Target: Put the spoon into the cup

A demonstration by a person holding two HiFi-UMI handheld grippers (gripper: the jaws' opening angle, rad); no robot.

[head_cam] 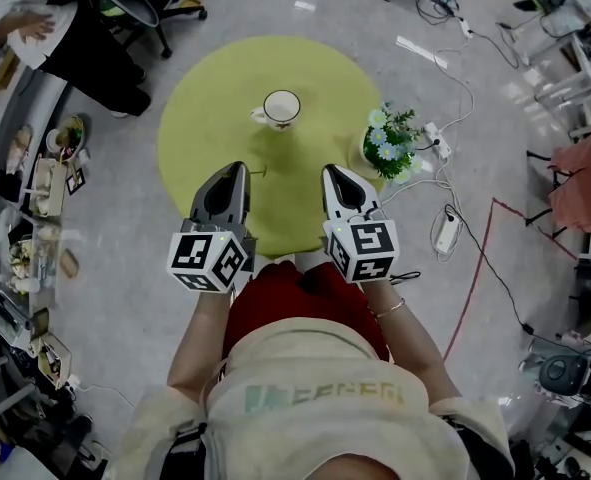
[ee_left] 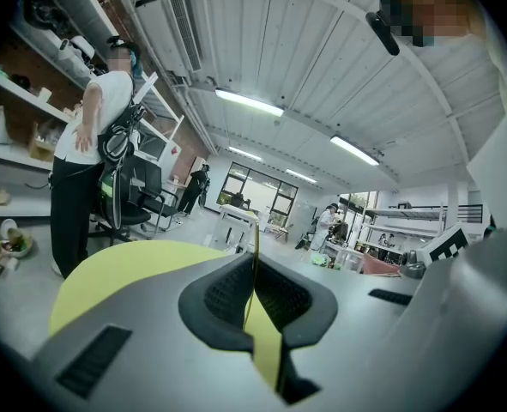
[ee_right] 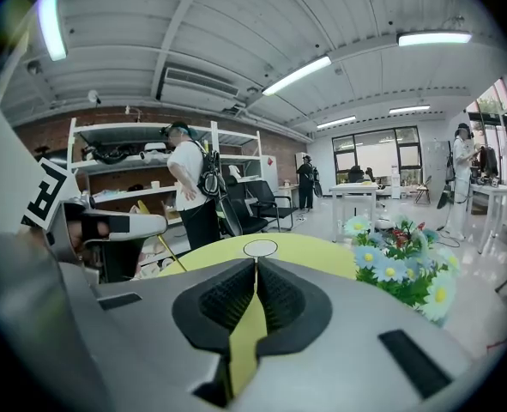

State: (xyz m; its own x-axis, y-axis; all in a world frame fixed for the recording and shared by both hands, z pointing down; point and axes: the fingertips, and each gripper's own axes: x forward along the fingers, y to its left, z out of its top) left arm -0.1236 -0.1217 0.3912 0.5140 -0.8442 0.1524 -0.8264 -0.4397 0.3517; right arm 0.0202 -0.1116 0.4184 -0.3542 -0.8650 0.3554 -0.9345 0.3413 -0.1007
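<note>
left gripper (ee_left: 253, 275): jaws clamped on the spoon (ee_left: 255, 240), edge-on between them. judged thin, stiff, light and slippery; best held by the handle. right gripper (ee_right: 255, 269): closed, empty. cup (head_cam: 281, 108): ahead on the table (head_cam: 200, 118), probably fragile.

The left gripper (head_cam: 240, 168) and right gripper (head_cam: 332, 172) have grey shells and black ribbed pads (ee_right: 227, 294); a black-and-white marker cube (head_cam: 208, 258) caps each six-o'clock end; cream top (head_cam: 315, 398), green lettering; red garment (head_cam: 305, 303); thin bracelet (head_cam: 393, 308).
</note>
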